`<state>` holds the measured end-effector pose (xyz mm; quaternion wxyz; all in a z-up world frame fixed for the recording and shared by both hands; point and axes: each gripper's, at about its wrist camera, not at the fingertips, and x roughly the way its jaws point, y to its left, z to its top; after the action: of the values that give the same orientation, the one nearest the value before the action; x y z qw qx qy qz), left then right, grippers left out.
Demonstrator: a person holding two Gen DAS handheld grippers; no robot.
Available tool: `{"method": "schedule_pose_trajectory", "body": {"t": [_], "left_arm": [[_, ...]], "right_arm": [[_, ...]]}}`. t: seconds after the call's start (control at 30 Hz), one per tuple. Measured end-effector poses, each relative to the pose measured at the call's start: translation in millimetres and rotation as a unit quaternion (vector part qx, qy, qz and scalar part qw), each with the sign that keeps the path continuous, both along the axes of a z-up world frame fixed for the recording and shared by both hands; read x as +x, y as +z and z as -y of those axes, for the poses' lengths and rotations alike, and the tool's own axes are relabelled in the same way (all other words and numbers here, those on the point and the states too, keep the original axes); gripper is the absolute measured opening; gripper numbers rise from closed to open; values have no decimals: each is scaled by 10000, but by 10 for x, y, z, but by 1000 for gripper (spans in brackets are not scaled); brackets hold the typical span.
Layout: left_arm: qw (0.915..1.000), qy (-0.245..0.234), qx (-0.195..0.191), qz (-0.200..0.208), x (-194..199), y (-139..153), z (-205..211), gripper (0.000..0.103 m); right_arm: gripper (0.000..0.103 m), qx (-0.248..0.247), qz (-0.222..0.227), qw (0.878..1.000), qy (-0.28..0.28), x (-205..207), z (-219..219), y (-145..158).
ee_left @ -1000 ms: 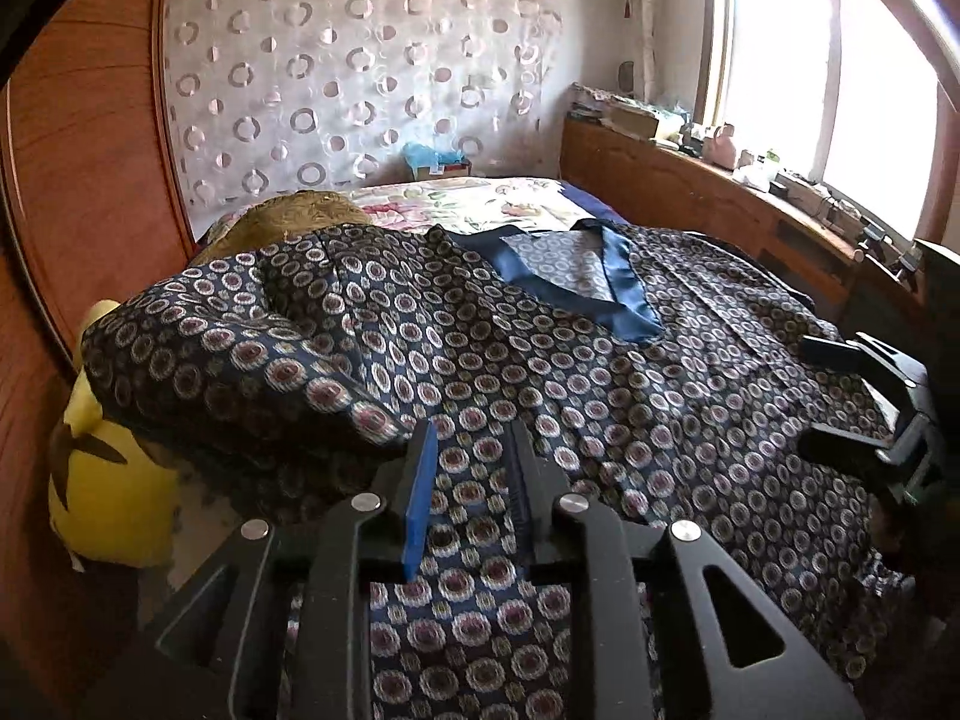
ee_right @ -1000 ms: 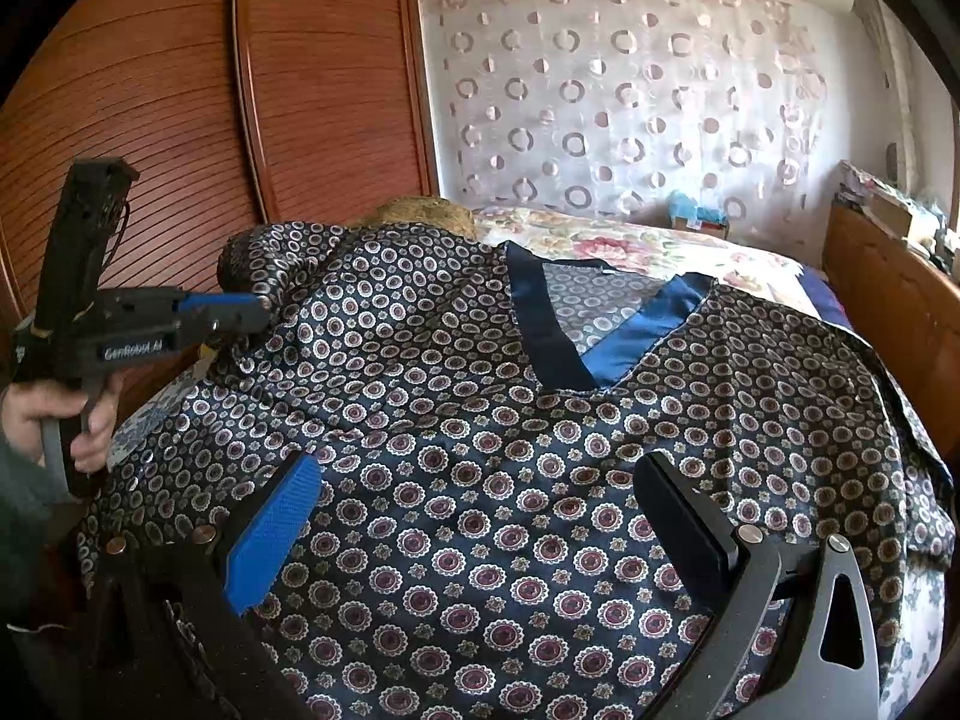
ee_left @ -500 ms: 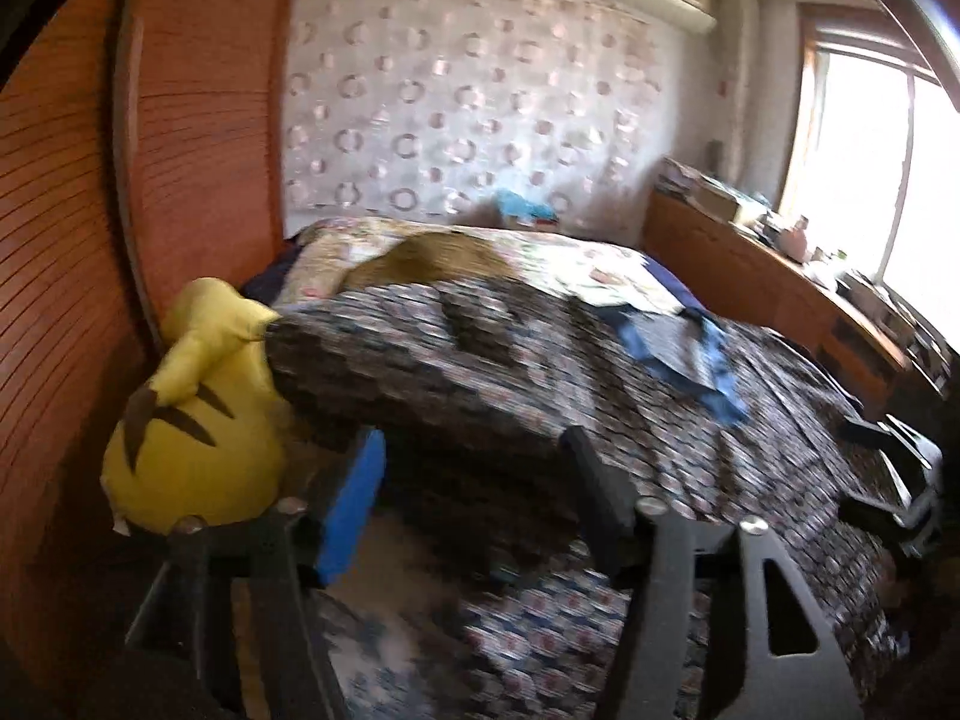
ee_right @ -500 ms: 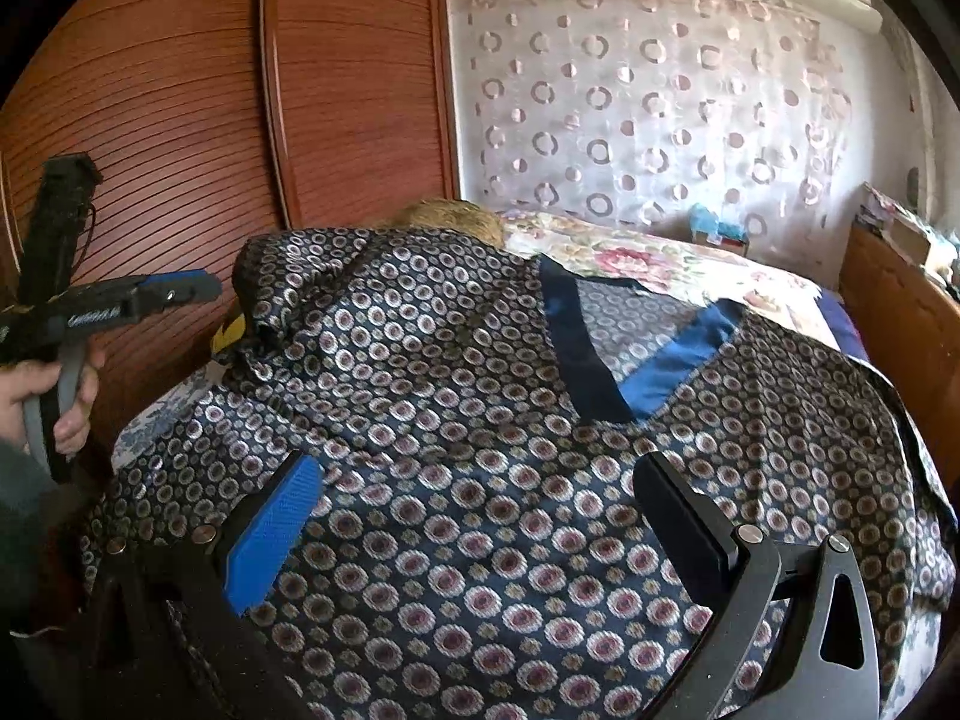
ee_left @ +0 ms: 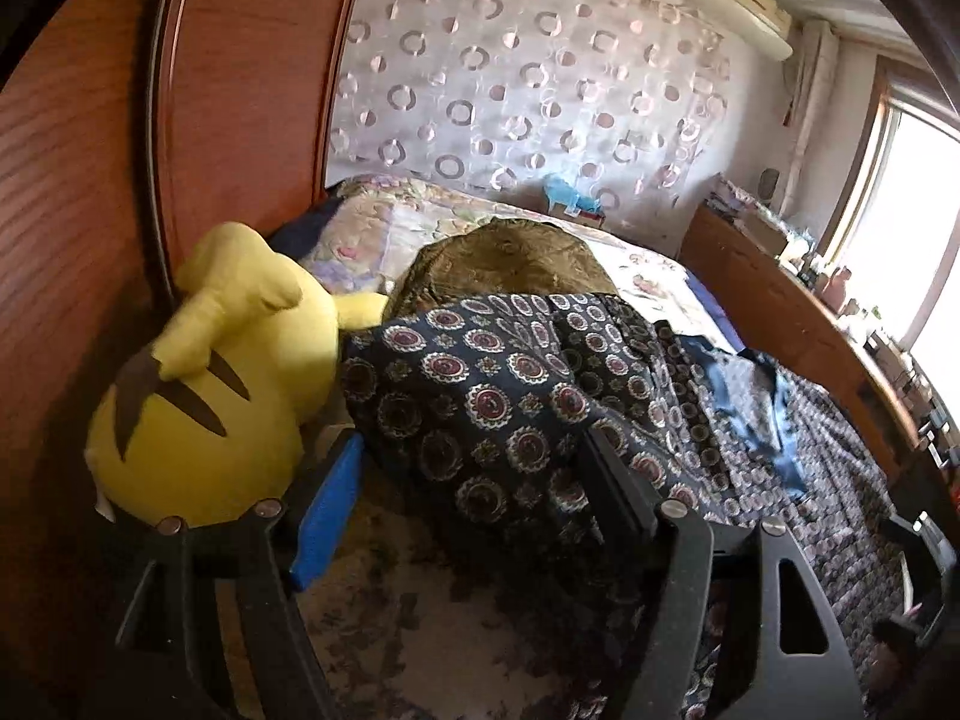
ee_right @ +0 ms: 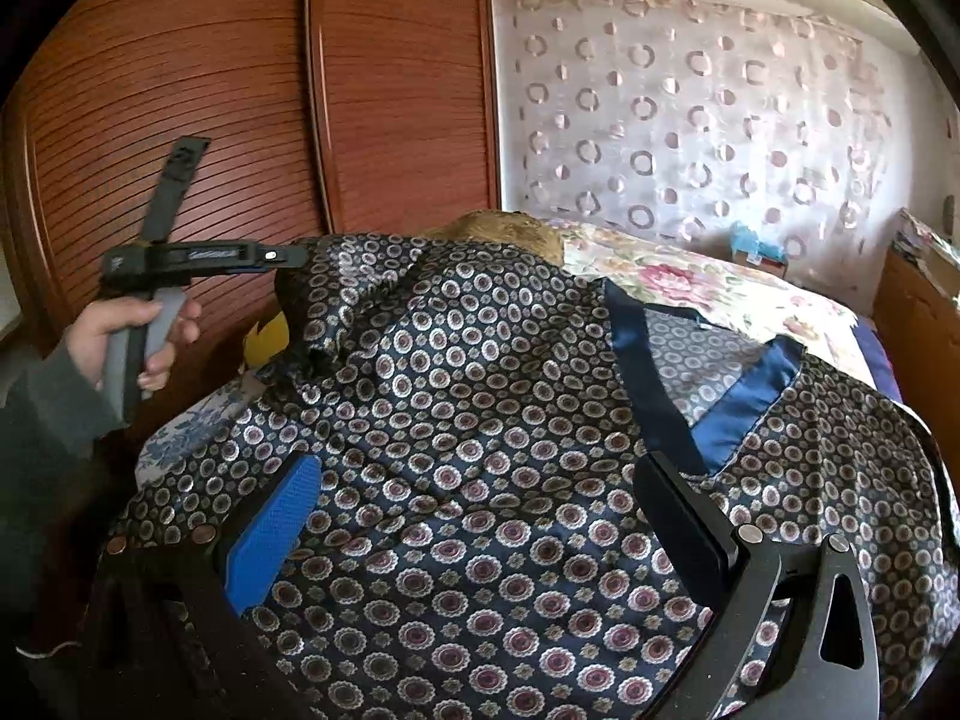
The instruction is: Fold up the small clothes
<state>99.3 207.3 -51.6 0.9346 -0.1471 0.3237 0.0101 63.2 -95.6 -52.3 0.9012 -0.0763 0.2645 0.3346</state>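
Reaching for the folded-over sleeve, the left gripper (ee_left: 474,492) has just been opening, nothing pinched between its pads; the right gripper (ee_right: 480,522) hovers spread above the patterned robe (ee_right: 480,420) lying across the bed (ee_right: 720,276); next, I'd say, comes a clean pinch on the sleeve edge beside the yellow plush (ee_left: 222,396).

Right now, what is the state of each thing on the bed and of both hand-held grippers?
Patterned garment: spread over the bed, one sleeve folded inward.
Left hand-held gripper: open, jaws have just been opening, sleeve edge between them but not pinched.
Right hand-held gripper: open, above the garment.
Yellow plush toy: lying against the wooden wall.
Brown cushion: partly covered by the garment.
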Motion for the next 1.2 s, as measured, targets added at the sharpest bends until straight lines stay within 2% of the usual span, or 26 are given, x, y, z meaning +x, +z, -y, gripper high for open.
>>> {"method": "schedule_pose_trajectory", "body": {"t": [0.07,0.13,0.2,0.27,0.3,0.4,0.8,0.9,0.97,1.0,1.13,1.2], "left_arm": [[9999,-65,-141,54,4,-5,9,69],[9994,-216,-265,72,32,-13,36,56],[9990,-324,-307,37,68,-6,66,29],[9989,-384,-259,3,99,14,112,13],[9989,-418,-216,6,109,34,148,7],[9984,-538,-105,121,112,141,271,5],[9906,-1284,415,244,386,552,1099,7],[9868,-1494,473,405,337,666,1244,19],[9853,-1550,518,507,279,720,1297,37],[9841,-1594,536,576,231,752,1319,42],[9830,-1586,659,646,121,804,1340,45],[9826,-1539,752,714,30,790,1343,57]], "right_arm": [[103,9,-40,10000,-25,14,40,-31],[103,26,-79,9999,-66,41,65,-44],[103,67,-115,9998,-112,55,101,-59],[103,113,-147,9997,-160,71,134,-70],[103,130,-156,9996,-177,79,135,-71],[103,174,-168,9994,-228,61,169,-75],[103,274,-185,9984,-454,49,340,-95],[103,282,-196,9981,-517,41,398,-100],[103,288,-209,9978,-557,43,423,-97],[103,296,-207,9977,-578,44,438,-96],[103,346,-207,9970,-662,56,503,-75],[103,349,-181,9966,-720,57,547,-67]]}}
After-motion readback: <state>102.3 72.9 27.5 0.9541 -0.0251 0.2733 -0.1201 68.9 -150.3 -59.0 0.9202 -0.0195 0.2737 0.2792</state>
